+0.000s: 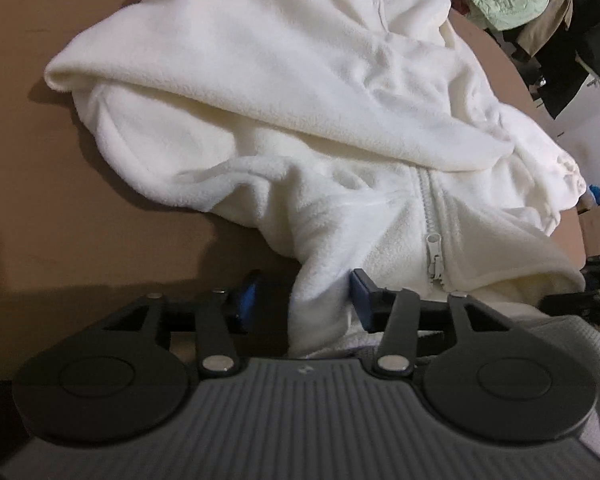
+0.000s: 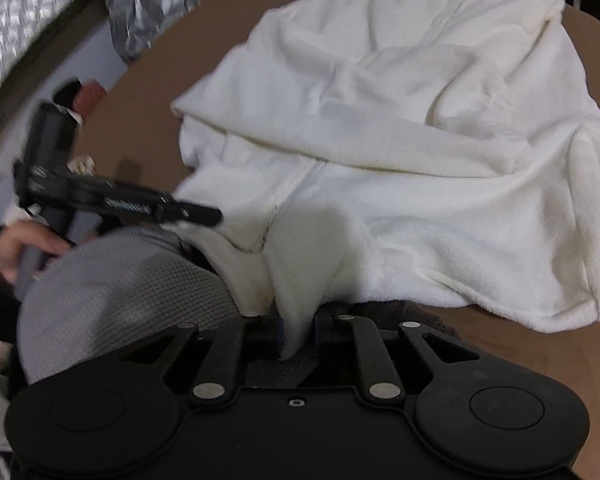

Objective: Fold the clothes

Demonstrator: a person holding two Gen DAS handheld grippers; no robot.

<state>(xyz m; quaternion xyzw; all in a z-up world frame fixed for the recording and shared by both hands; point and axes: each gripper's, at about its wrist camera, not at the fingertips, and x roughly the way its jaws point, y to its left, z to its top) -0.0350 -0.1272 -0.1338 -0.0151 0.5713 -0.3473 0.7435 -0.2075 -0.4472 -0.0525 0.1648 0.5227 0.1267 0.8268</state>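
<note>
White fleece jacket (image 1: 300,112) on brown table (image 1: 40,160), left gripper (image 1: 304,300) and right gripper (image 2: 296,332) both pinching its hem

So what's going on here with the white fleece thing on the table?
A person is folding a white fleece jacket on a brown table. The left hand-held gripper pinches the hem beside the zipper, and the right hand-held gripper clamps another bit of the edge. The jacket lies rumpled, one layer already folded over.

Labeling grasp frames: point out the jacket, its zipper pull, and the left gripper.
jacket (image 1: 260,92): left wrist view, on the folded sleeve.
zipper pull (image 1: 435,254): left wrist view, on the metal tab.
left gripper (image 1: 304,300): left wrist view, between its fingertips.
</note>
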